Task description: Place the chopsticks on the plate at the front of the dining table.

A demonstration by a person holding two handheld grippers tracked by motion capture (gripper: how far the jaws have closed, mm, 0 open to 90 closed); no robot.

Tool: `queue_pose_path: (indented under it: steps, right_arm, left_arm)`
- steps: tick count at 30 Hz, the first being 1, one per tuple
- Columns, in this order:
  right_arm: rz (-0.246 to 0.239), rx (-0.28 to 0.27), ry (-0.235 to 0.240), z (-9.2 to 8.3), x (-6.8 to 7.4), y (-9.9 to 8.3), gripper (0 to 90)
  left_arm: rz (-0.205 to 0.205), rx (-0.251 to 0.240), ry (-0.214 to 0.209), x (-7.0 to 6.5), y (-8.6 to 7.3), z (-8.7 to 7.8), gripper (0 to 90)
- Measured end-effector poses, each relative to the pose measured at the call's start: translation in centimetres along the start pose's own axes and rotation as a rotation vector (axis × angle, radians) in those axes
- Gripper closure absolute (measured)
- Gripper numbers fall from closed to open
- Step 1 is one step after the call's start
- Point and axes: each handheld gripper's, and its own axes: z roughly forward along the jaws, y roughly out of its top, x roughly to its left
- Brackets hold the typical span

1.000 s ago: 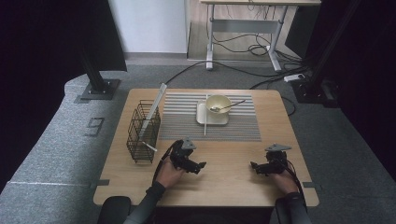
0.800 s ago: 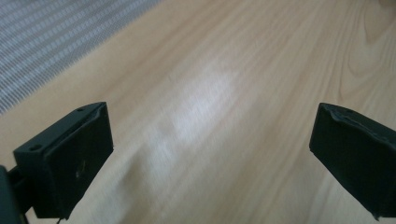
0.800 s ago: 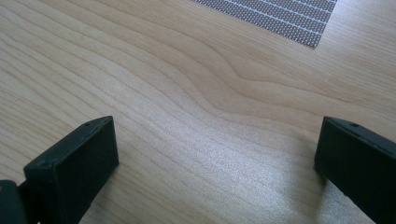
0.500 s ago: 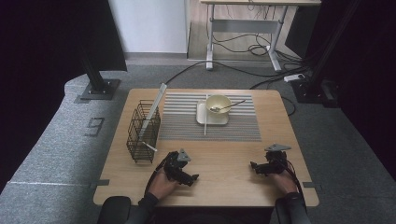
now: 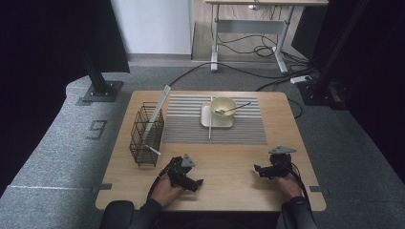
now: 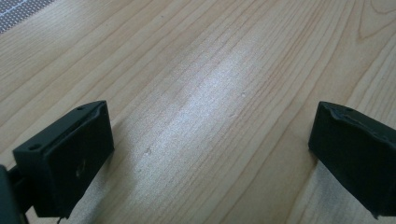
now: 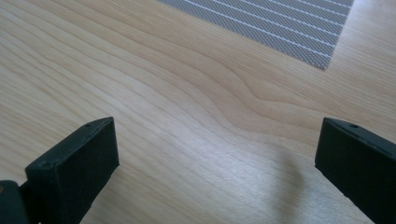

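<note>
Grippers rest low over the near half of the table (image 5: 229, 162), neither one holding anything. Left hand-held gripper (image 5: 195, 182) sits near the front edge, left of centre, its jaws pointing toward the right and slightly toward the person; in the left gripper view its two black jaws stand wide apart over bare wood grain. Right hand-held gripper (image 5: 258, 170) lies near the front right, well apart from the other, jaws pointing left toward the table's middle; in the right gripper view its jaws are likewise spread, with a corner of the striped mat (image 7: 289, 28) ahead of them.

Beyond them, the striped mat carries a pale square plate (image 5: 207, 119) with a cream bowl (image 5: 223, 106) on it. A spoon (image 5: 237, 108) lies in the bowl, handle pointing right and slightly away. A thin white stick (image 5: 210, 119) lies on the mat, just left of the bowl, its long axis running near to far. A black wire basket (image 5: 143, 138) stands at the left edge, with a long flat strip (image 5: 160, 107) leaning out of it, tilted up and to the right.
</note>
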Motion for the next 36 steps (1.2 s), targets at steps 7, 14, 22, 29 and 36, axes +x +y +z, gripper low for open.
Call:
queue_pose_path:
  steps: [7,14,22,29,36]
  right_arm:
    - [-0.004,-0.023,0.048,-0.9,1.1,1.2,0.0]
    - [-0.055,-0.032,0.077,-1.7,3.0,3.8,0.0]
    - [-0.101,-0.064,0.132,-2.2,4.8,7.2,0.0]
    - [-0.157,-0.071,0.166,-2.2,6.4,10.1,0.0]
    - [-0.184,-0.094,0.243,-2.2,8.5,12.9,0.0]
  left_arm:
    - [-0.003,-0.002,0.001,0.0,0.0,0.0,0.0]
    - [-0.012,-0.005,0.009,-0.2,-0.1,-0.1,0.4]
    - [-0.011,-0.005,0.007,-0.3,-0.2,-0.1,0.2]
    - [-0.005,-0.005,0.003,-0.7,-0.4,-0.3,0.3]
    - [-0.006,-0.006,0.002,-0.9,-0.5,-0.4,0.2]
